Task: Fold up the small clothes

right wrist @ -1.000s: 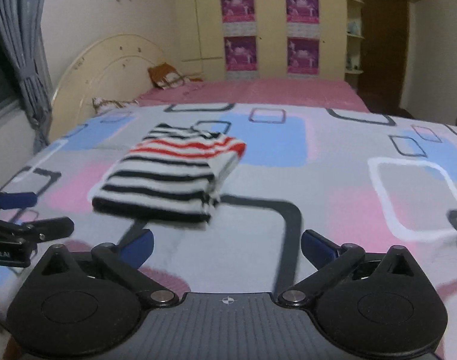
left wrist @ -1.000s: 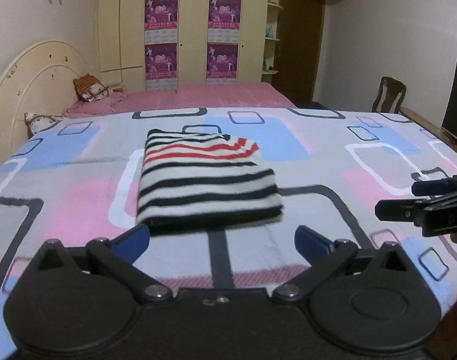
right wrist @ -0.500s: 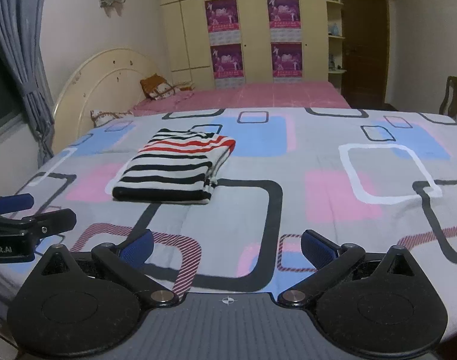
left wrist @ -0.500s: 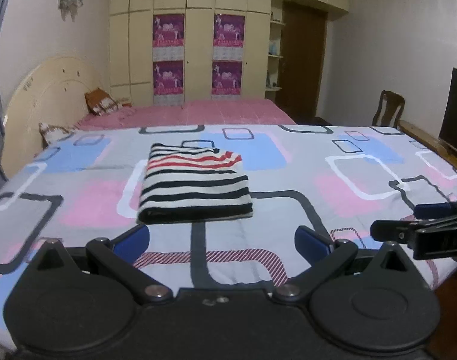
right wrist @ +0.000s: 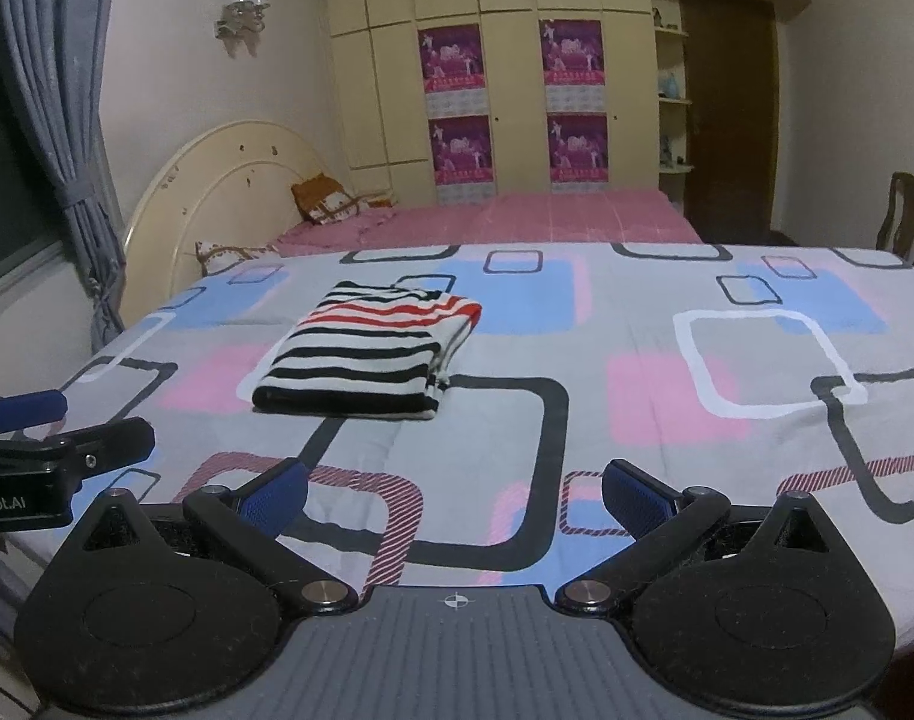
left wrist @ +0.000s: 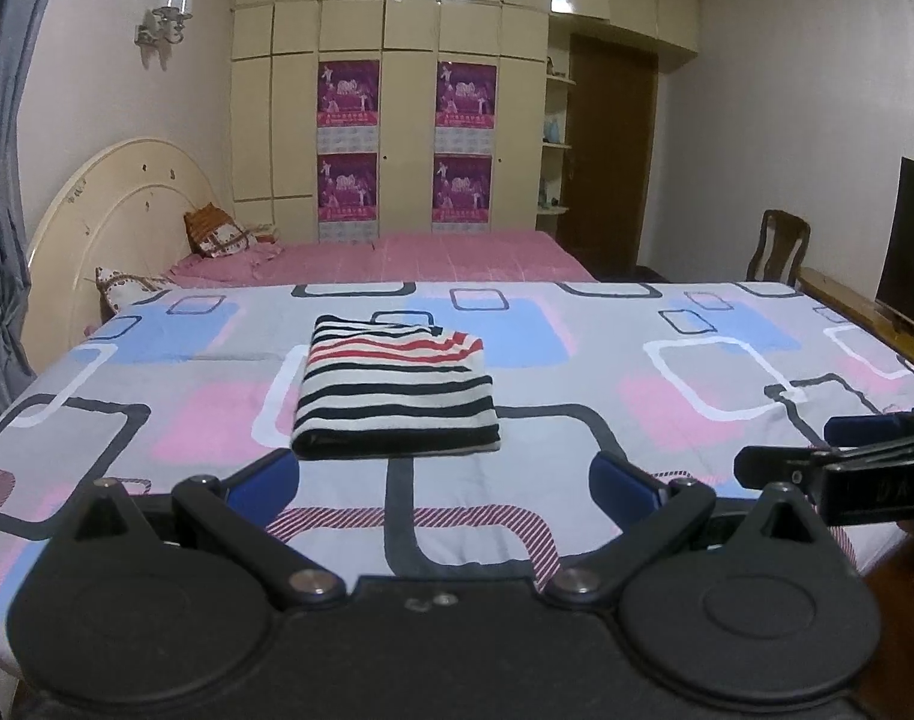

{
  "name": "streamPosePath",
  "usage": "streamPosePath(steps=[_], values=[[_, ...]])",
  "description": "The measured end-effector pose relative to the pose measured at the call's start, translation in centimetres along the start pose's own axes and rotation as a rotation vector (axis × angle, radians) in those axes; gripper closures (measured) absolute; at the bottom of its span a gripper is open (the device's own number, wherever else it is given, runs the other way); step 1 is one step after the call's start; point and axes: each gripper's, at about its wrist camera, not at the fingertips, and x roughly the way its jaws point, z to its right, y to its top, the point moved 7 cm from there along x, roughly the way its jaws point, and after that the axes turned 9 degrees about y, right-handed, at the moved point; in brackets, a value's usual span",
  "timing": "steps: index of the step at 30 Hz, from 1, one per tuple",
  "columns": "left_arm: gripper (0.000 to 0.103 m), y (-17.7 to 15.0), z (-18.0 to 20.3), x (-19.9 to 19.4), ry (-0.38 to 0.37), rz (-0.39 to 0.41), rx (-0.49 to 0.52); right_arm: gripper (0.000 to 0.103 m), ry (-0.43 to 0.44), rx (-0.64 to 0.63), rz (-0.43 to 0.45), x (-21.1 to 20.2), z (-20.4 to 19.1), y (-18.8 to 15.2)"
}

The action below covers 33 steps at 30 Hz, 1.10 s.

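Observation:
A striped garment, black, white and red, lies folded into a neat rectangle on the patterned bedspread; it also shows in the right wrist view. My left gripper hovers open near the bed's front edge, well short of the garment, with nothing between its blue pads. My right gripper is open and empty too, back from the garment and to its right. Each gripper shows at the edge of the other's view: the right one, the left one.
A cream headboard with pillows stands at the far left, a wardrobe with purple posters behind. A wooden chair and a dark screen are on the right. A grey curtain hangs left.
Both grippers have pulled back and risen from the bed, so the folded garment looks smaller and farther off. Both stayed open and empty.

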Motion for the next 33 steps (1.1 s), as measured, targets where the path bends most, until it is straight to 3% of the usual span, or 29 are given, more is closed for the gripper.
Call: streamPosePath(steps=[33], values=[[0.0, 0.29, -0.89, -0.51, -0.019, 0.028, 0.005, 0.0, -0.03, -0.069, 0.028, -0.42, -0.9, 0.74]])
